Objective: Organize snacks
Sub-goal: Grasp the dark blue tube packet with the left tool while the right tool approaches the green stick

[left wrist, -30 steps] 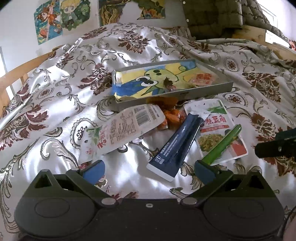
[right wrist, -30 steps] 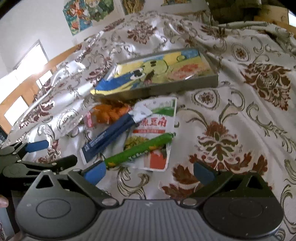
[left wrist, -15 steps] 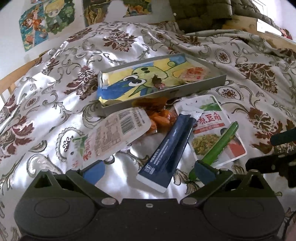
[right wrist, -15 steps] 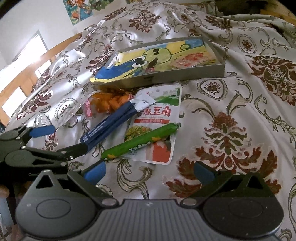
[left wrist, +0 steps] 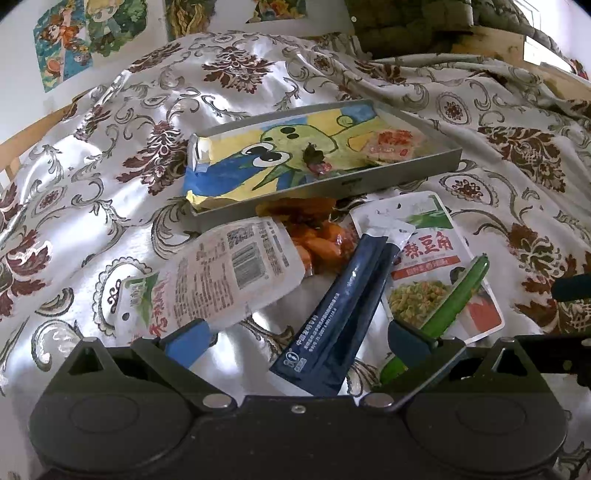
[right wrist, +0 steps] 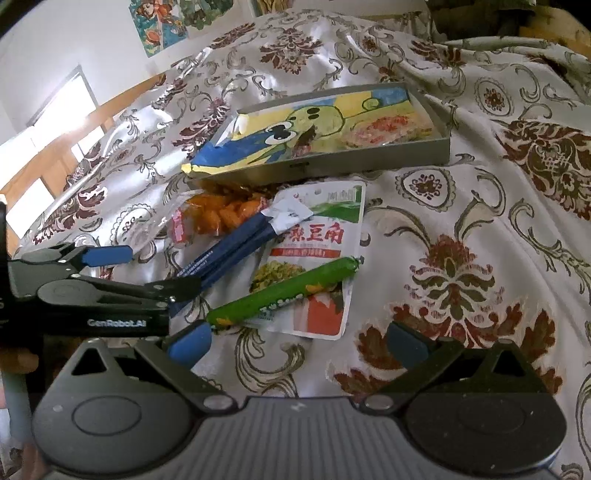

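L gripper [left wrist: 299,338]: jaws wide open, holding nothing; hovers low over near end of navy sachet; its R finger sits over green stick's near tip.
R gripper [right wrist: 299,341]: jaws wide open, nothing held; low over bed, L finger just beside green stick's near end.
Landmark: grey tray [left wrist: 399,176] on floral bedspread [left wrist: 110,192].
Navy sachet [left wrist: 340,306]: long, nearer than tray, lies diagonal, far end touching bean pouch's torn corner.
Green stick [right wrist: 284,291]: sausage-type snack, nearer than tray, lies diagonal on top of bean pouch.
Bean pouch [right wrist: 317,254]: white/green pack w/ red band, flat on bed, just in front of tray's front wall.
White pouch [left wrist: 225,277]: back side up w/ barcode, in front of tray, toward its L end.
Orange snack bag [left wrist: 317,236]: clear bag, touching tray's front wall, partly under white pouch & navy sachet.
Cartoon bag [left wrist: 280,155]: yellow/blue, inside tray, L end sticks over tray edge.
Red-print pack [left wrist: 391,144]: inside tray, R end.
Posters [left wrist: 85,33]: on wall beyond tray.
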The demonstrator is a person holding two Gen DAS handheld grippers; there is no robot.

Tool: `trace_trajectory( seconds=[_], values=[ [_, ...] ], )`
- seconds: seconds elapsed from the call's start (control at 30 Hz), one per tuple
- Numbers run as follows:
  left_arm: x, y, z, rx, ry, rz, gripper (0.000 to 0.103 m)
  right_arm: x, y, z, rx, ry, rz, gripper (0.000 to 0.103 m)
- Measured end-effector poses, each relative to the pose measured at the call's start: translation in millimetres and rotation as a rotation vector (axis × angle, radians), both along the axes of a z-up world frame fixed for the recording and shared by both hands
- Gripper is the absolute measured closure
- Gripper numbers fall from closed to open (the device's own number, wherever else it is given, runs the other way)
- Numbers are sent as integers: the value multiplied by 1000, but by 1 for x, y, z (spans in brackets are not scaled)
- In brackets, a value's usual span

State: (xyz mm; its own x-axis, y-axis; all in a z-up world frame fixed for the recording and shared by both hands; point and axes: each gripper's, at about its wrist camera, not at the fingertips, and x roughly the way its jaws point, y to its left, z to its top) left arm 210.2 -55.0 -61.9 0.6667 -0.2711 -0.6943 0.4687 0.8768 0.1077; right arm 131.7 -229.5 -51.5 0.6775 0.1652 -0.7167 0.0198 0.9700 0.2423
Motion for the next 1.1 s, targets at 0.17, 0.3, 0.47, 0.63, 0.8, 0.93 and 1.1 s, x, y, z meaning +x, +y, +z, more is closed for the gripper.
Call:
trace_trajectory(
  seconds=[0.17, 0.3, 0.47, 0.63, 0.8, 0.93, 1.1],
  values=[
    [7, -2, -3, -3, 9, 4, 1, 2, 3, 1, -10, -23, 7, 0],
    [10, -3, -5, -4, 17, -6, 1, 4, 4, 0, -14, -29, 11, 0],
    [10, -5, -5, -21, 17, -27, 2, 5, 5, 0, -15, -40, 12, 4],
    [2, -7, -4, -4, 6, -88, 12, 6, 5, -1, -15, -39, 16, 12],
    [-2, -7, -6, 19, 3, -152, 27, 7, 7, -2, -7, -39, 28, 19],
    [3, -8, -10, 13, 32, -185, 30, 11, 6, -4, 9, -29, 30, 25],
    [16, -16, -15, 20, 57, -167, 30, 20, 2, -10, 50, -8, 19, 26]
  ],
)
